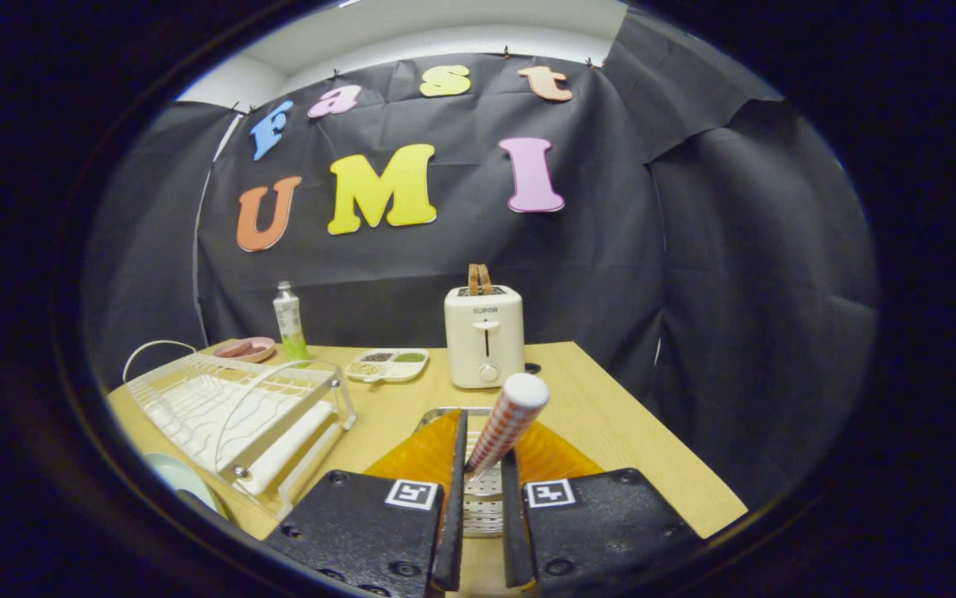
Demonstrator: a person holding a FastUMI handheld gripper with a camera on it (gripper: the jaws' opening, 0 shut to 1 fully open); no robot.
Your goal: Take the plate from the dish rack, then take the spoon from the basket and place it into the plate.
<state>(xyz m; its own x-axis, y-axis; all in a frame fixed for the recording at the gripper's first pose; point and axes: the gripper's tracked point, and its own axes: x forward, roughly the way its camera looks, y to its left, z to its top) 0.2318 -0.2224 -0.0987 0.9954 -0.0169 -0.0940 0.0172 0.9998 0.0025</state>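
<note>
My gripper (pixel 484 444) is shut on the spoon (pixel 504 423), pinching the lower part of its red-and-white checked handle. The handle's white end tilts up and to the right, ahead of the fingertips. Directly under the fingers lies the basket (pixel 424 453), with orange sides and a perforated metal insert. The spoon's bowl is hidden. A pale green plate (pixel 177 482) lies on the table to the left of the fingers, by the near end of the white wire dish rack (pixel 237 411). I see nothing standing in the rack.
A cream toaster (pixel 484 336) stands beyond the basket. Left of it are a divided snack tray (pixel 386 364), a white-and-green bottle (pixel 288 320) and a pink dish (pixel 245 349). The wooden table (pixel 610 415) ends close on the right.
</note>
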